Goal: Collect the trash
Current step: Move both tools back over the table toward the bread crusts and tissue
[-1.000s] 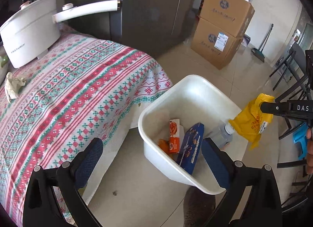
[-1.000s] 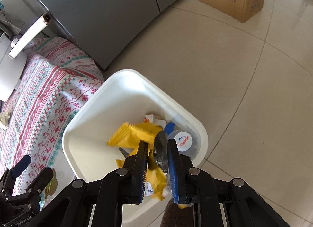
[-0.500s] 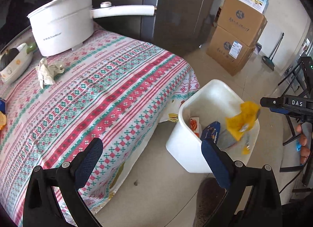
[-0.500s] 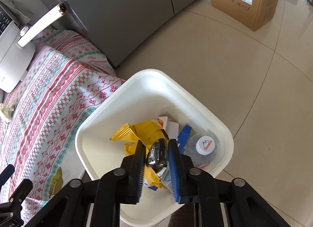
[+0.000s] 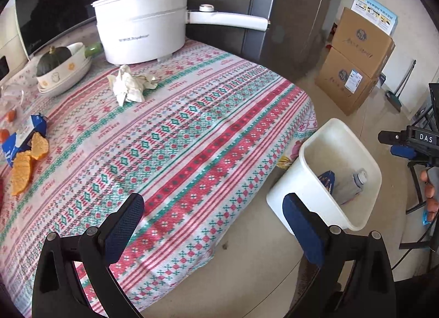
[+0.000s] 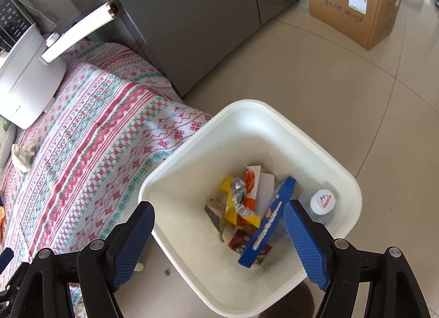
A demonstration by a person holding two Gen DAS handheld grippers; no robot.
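Observation:
The white trash bin stands on the floor beside the table. In it lie a yellow wrapper, a blue box and a plastic bottle. My right gripper hangs over the bin, its jaws opening with nothing between them. My left gripper is open and empty above the patterned tablecloth. On the cloth lie a crumpled tissue, a blue carton and orange peels. The left wrist view also shows the bin and the right gripper.
A white pot with a long handle and a bowl holding a dark squash stand at the table's back. A grey fridge rises behind the bin. Stacked cardboard boxes sit on the tiled floor, with chair legs at the far right.
My right gripper opened and let go of the yellow wrapper, which dropped into the bin. My left gripper swung left over the table, bringing the tissue, carton and peels into view.

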